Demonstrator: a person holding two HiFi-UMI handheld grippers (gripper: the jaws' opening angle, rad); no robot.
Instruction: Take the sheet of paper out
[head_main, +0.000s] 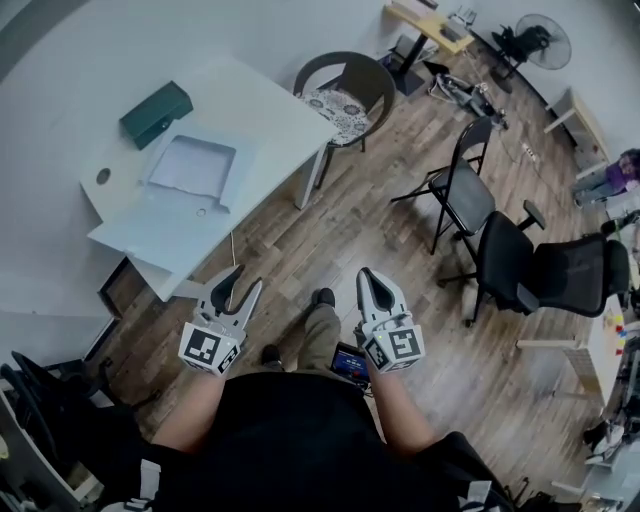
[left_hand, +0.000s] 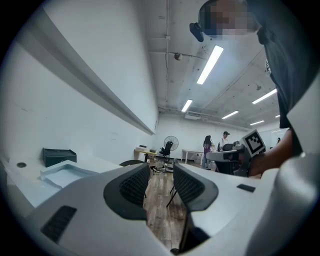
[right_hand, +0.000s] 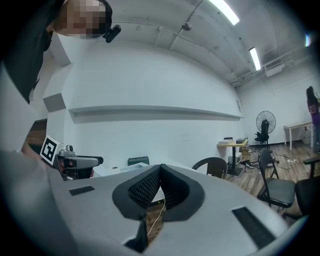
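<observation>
**A:** Where's the sheet right now?

**B:** The sheet (head_main: 190, 165) is lying flat inside the open white box (head_main: 150, 235) around the middle of the desk (head_main: 255, 110). The box's flap is folded out toward the near edge, and nothing is touching the sheet. A dark green case (head_main: 157, 113) sits just behind the box, toward the far edge by the wall. There's also a small round hole (head_main: 103, 176) in the desk top near the left edge.

**A:** And the grippers?

**B:** Both are well apart from the desk, held low in front of the person over the wood floor (head_main: 380, 230). The left gripper (head_main: 249, 277) is released. Its own view shows a clear gap between the jaws with only floor behind, so it's empty. The right gripper (head_main: 366, 275) is clenched. In its view the jaw tips press together on nothing, with just a thin slit lower down.

**A:** Anything else around?

**B:** A round-backed chair (head_main: 345, 95) with a patterned cushion is tucked near the desk's right corner. A black folding chair (head_main: 462, 185) and a black office chair (head_main: 545, 275) stand further right on the floor, apart from the desk. A fan (head_main: 535, 40) is way at the back of the room.
</observation>
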